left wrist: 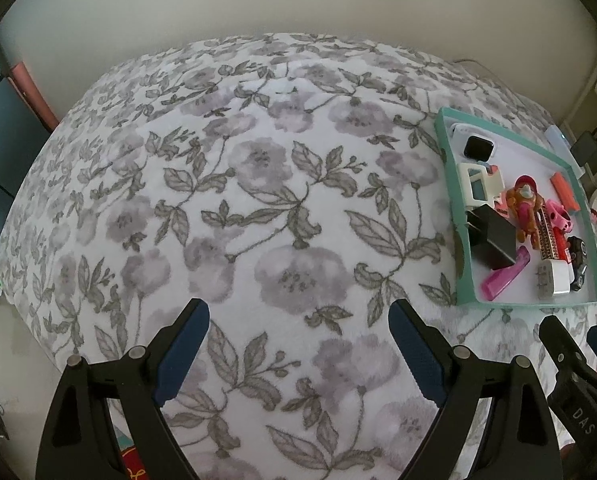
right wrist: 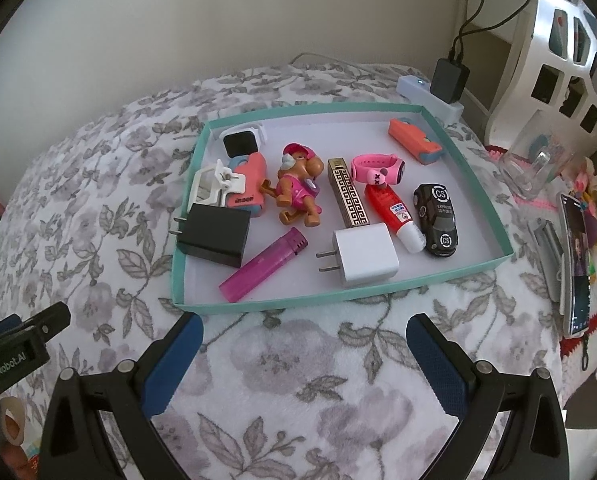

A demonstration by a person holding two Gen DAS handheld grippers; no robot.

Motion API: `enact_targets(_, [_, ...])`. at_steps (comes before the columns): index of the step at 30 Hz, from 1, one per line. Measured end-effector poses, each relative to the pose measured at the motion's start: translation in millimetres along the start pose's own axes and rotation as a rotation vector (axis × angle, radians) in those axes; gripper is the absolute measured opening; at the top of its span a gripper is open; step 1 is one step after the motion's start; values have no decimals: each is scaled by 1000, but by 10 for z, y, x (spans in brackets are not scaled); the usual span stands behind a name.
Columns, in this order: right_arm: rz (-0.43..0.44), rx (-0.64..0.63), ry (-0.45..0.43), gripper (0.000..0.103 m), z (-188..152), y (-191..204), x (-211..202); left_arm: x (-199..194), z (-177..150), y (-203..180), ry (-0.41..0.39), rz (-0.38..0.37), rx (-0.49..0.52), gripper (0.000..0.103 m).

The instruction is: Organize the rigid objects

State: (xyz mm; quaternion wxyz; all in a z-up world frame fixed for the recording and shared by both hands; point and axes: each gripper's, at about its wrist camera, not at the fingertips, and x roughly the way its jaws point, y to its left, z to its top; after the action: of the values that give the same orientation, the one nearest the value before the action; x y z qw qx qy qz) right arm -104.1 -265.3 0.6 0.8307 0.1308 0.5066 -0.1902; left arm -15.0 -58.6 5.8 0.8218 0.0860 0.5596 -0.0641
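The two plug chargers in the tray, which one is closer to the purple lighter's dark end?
The white charger. It lies just right of the purple lighter, near its dark end; the black charger lies left, beside its middle.

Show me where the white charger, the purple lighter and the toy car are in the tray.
White charger [right wrist: 365, 255]: right wrist view, on its top face.
Purple lighter [right wrist: 263, 265]: right wrist view, middle of its body.
Toy car [right wrist: 437, 219]: right wrist view, on its roof.

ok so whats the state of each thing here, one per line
left gripper: open, empty
right gripper: open, empty
teal tray: lidless, holding small items
black charger: unplugged, lying flat
white charger: unplugged, lying flat
purple lighter: on its side
toy car: on its wheels
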Motion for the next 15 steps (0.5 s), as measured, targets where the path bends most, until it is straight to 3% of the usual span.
enact_targets(15, [1, -5, 2, 103, 11, 20, 6, -28, 16, -58, -12, 4, 30, 92])
